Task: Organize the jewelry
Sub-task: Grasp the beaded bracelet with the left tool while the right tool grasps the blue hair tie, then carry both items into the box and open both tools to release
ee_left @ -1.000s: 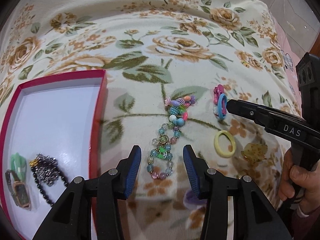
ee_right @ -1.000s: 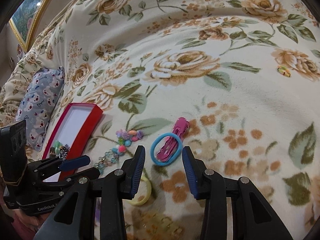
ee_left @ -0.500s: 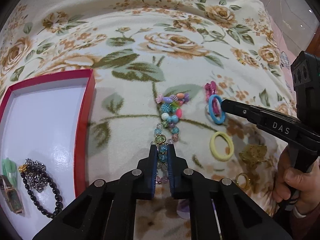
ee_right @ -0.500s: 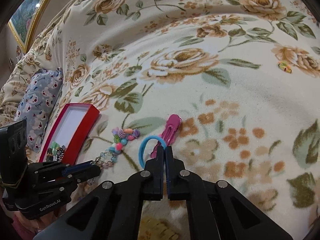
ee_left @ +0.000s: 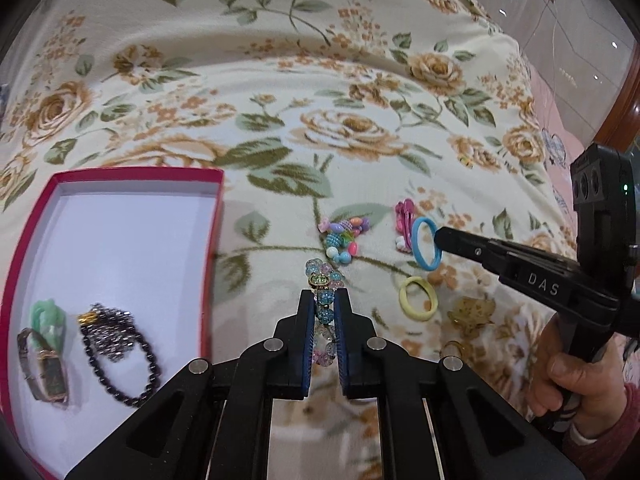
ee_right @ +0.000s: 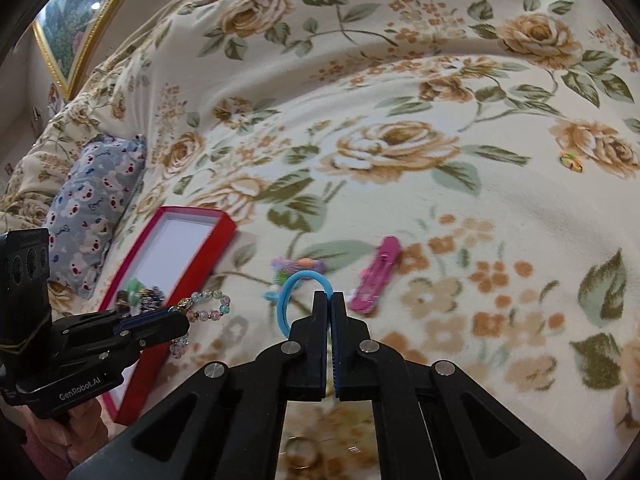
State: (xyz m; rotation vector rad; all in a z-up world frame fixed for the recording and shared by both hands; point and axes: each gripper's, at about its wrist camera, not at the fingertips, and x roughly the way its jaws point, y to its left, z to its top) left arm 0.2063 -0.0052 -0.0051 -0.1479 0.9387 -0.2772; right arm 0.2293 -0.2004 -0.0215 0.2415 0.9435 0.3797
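Observation:
My left gripper (ee_left: 324,300) is shut on a pastel glass-bead bracelet (ee_left: 323,280), lifted a little off the floral blanket; the bracelet (ee_right: 204,308) dangles from the left gripper (ee_right: 182,322) in the right wrist view. My right gripper (ee_right: 329,300) is shut on a blue hair tie (ee_right: 298,290), also raised; that hair tie (ee_left: 425,249) hangs at the right gripper's tip (ee_left: 438,238) in the left wrist view. A red box with a white floor (ee_left: 120,248) lies at the left, holding a black bead necklace (ee_left: 116,356), a watch (ee_left: 46,372) and a green pendant (ee_left: 48,316).
On the blanket lie a colourful bead cluster (ee_left: 344,236), a pink hair clip (ee_right: 378,274), a yellow hair tie (ee_left: 418,298), a gold brooch (ee_left: 470,314) and a gold ring (ee_right: 302,452). A patterned pillow (ee_right: 92,212) lies beyond the box. A hand (ee_left: 576,376) holds the right gripper.
Both grippers went from open to shut, the left on the bead bracelet and the right on the blue hair tie. Both then rose slightly, lifting their items off the blanket.

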